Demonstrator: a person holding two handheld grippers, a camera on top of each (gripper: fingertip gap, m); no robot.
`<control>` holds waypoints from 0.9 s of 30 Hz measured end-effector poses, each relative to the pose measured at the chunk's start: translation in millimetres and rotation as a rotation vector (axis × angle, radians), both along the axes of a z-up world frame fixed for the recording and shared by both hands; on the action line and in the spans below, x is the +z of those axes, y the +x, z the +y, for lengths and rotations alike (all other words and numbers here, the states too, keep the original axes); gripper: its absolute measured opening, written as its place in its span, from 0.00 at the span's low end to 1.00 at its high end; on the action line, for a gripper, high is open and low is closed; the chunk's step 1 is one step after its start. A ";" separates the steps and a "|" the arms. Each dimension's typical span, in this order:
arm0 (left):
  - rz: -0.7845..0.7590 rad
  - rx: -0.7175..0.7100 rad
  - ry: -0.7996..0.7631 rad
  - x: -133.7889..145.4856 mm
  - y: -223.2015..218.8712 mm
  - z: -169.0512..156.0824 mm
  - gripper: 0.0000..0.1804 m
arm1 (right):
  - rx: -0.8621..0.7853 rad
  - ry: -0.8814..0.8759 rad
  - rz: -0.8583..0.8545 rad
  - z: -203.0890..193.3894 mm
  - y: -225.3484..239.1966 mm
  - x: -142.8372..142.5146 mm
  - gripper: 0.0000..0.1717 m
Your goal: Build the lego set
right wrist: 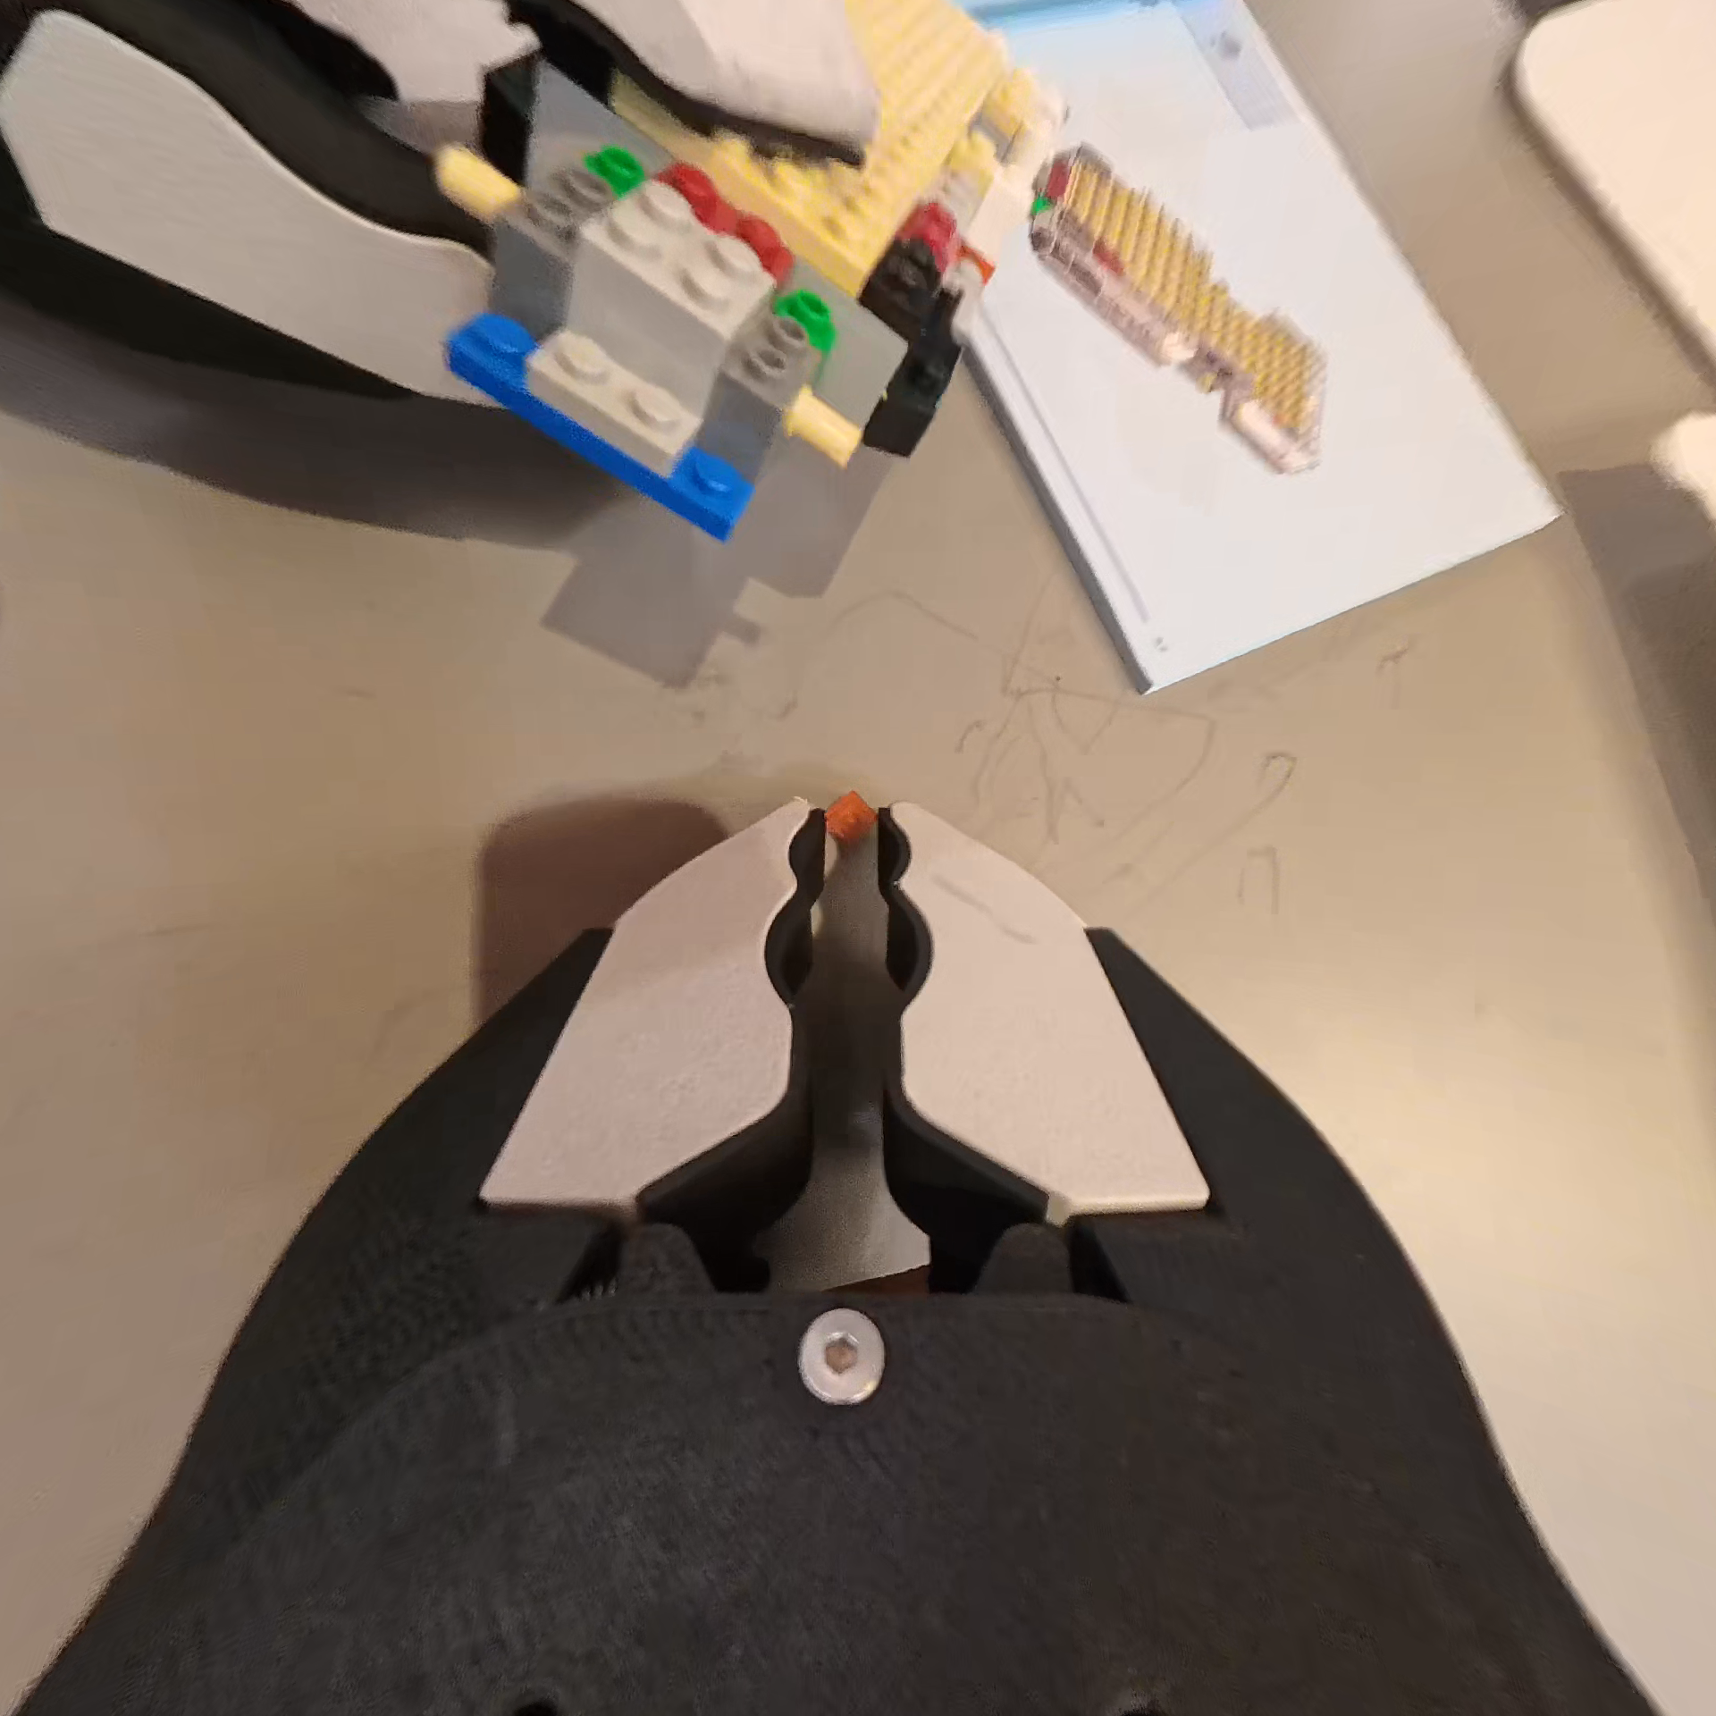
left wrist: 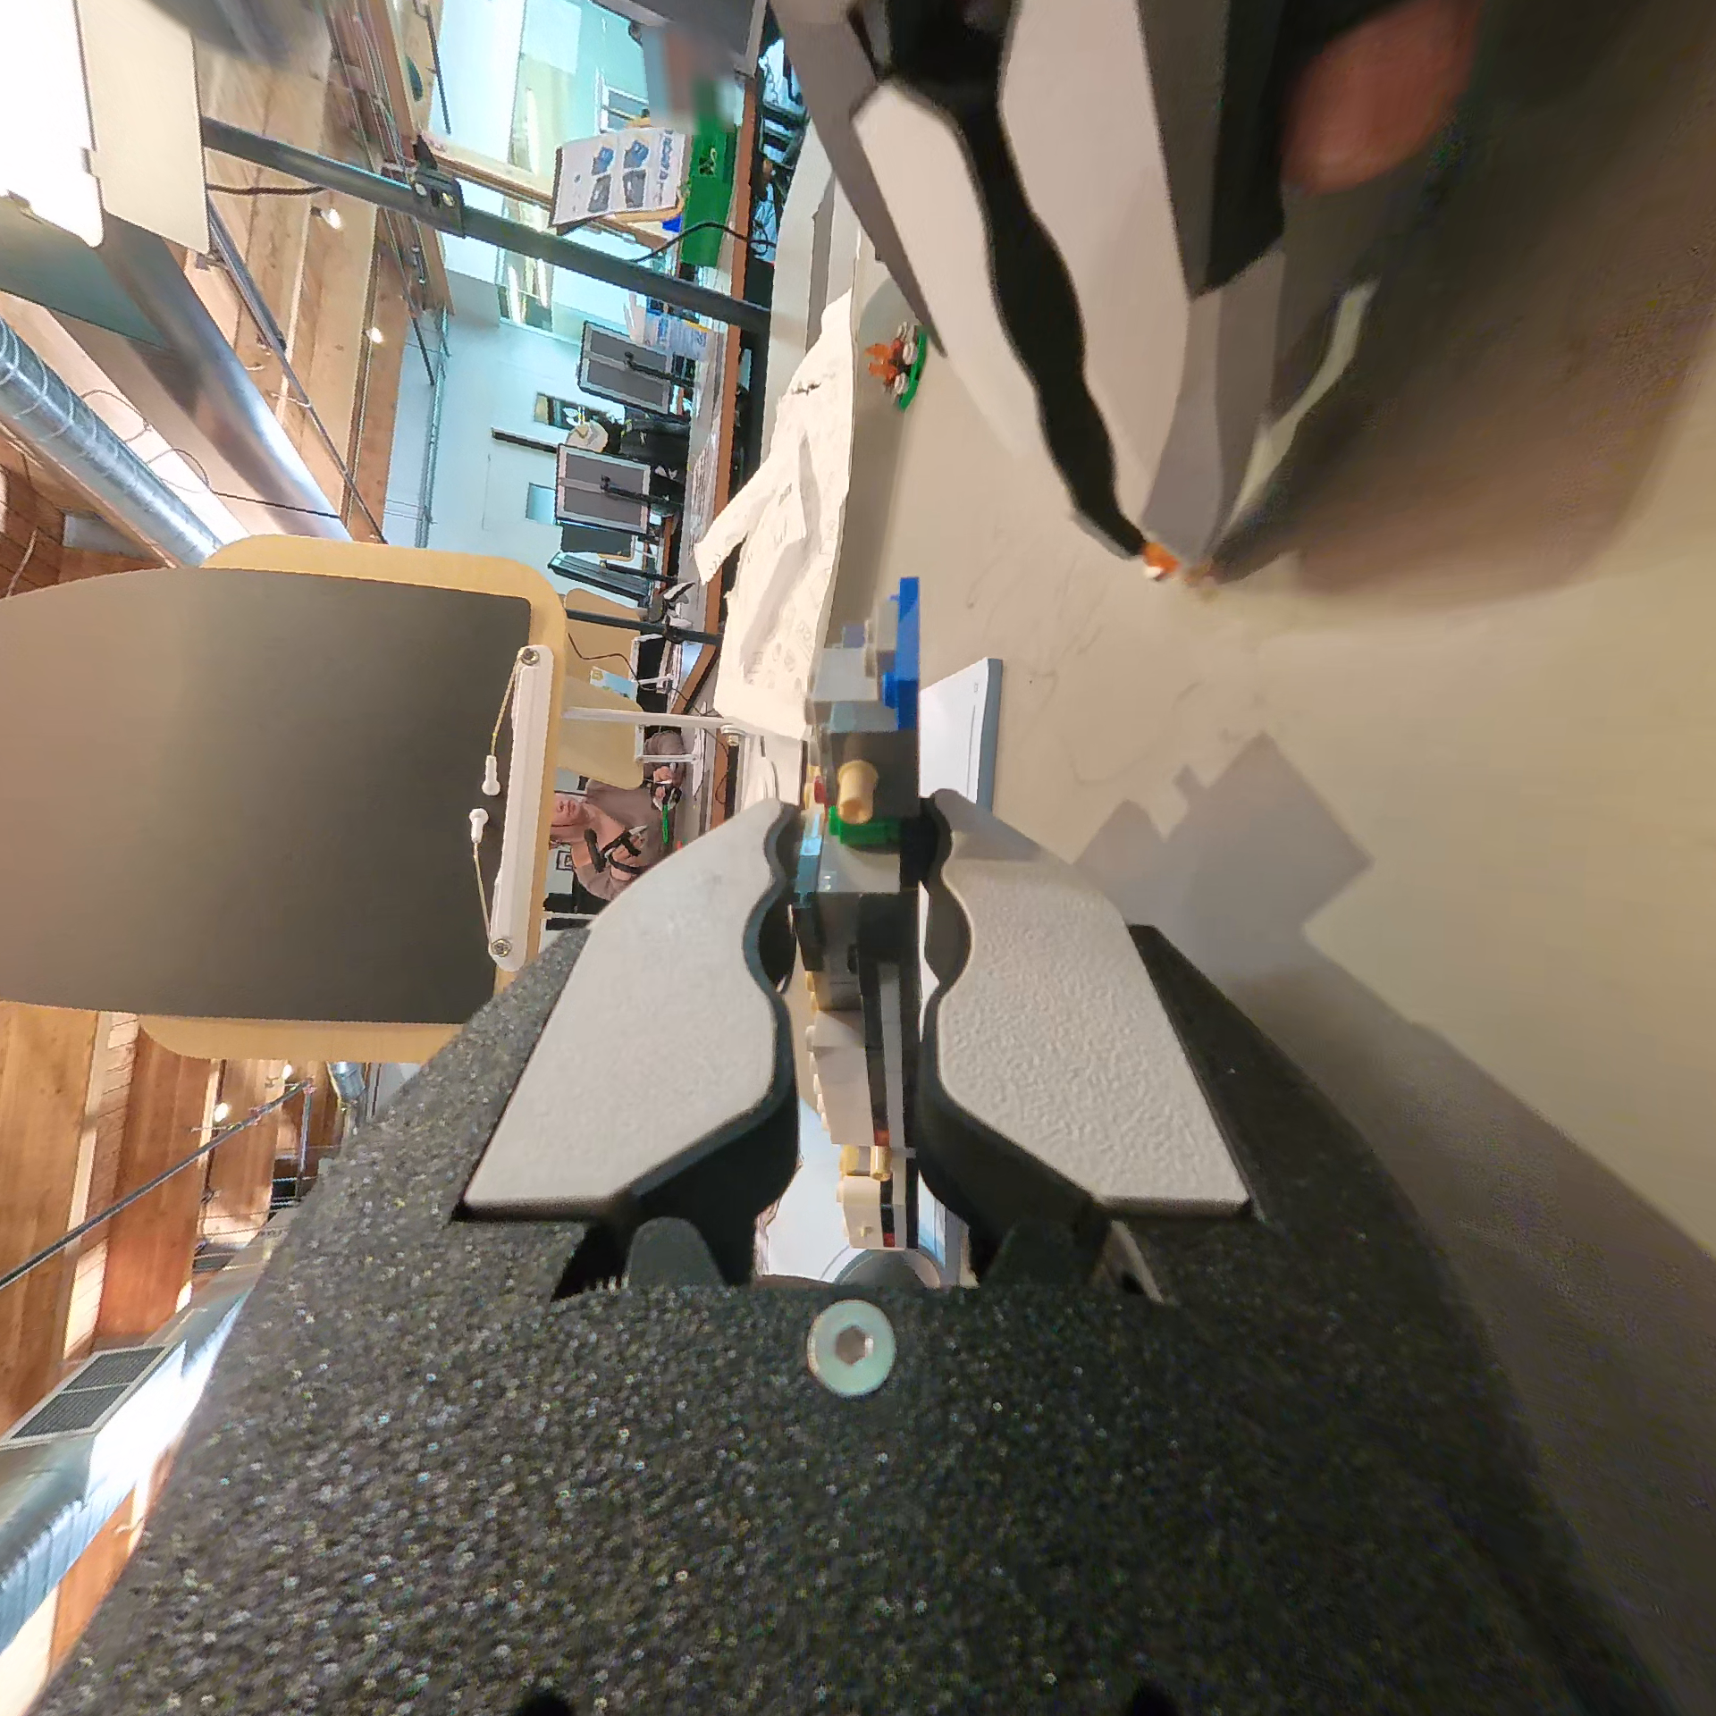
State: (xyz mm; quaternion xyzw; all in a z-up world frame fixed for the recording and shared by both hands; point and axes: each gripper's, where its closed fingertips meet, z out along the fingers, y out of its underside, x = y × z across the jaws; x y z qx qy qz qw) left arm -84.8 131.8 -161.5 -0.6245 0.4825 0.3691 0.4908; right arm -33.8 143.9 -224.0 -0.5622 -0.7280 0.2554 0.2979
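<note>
while the left gripper (left wrist: 859,826) clamps a brick model (right wrist: 687,306) between its pads, the model hangs above the beige table (right wrist: 279,743), its blue plate (right wrist: 594,427) at the near end and a yellow studded plate (right wrist: 910,121) farther back. the right gripper (right wrist: 851,822) sits low over the table with its fingers nearly closed around a tiny orange brick (right wrist: 850,817); the left pad touches it, and i cannot tell if the right pad does. an instruction booklet (right wrist: 1254,418) lies to the far right, just beside the model.
</note>
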 end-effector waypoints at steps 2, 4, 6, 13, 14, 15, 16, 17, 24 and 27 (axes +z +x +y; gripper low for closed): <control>0.004 0.003 -0.002 0.8 -0.1 0.1 0.14 | 0.005 0.068 0.132 3.3 -1.3 25.8 0.06; -0.016 0.009 0.002 2.6 -0.6 0.9 0.14 | 0.006 0.073 0.256 4.6 1.2 54.6 0.11; -0.028 0.015 0.003 2.7 -2.1 1.7 0.14 | 0.028 0.074 0.357 5.0 7.5 74.2 0.14; -0.039 0.022 0.003 1.0 -5.3 4.4 0.14 | -0.013 0.076 0.274 36.5 24.0 53.1 0.14; -0.038 0.021 0.003 0.8 -5.2 4.2 0.13 | -0.021 0.061 0.262 38.9 24.5 50.3 0.14; -0.035 0.020 0.003 0.3 -5.1 4.1 0.14 | -0.023 0.054 0.245 40.0 25.0 47.1 0.13; -0.028 0.019 0.002 0.0 -4.8 4.2 0.14 | -0.023 0.057 0.230 40.7 25.3 44.4 0.13; -0.020 0.019 0.002 -0.2 -4.6 4.4 0.14 | -0.023 0.062 0.216 40.8 25.4 42.0 0.13; 0.017 0.005 0.015 1.7 -2.7 -0.3 0.14 | -0.038 -0.003 0.154 24.8 11.6 29.8 0.12; 0.032 -0.007 0.038 6.1 -0.4 -2.0 0.14 | -0.040 -0.032 0.093 14.6 3.3 15.2 0.12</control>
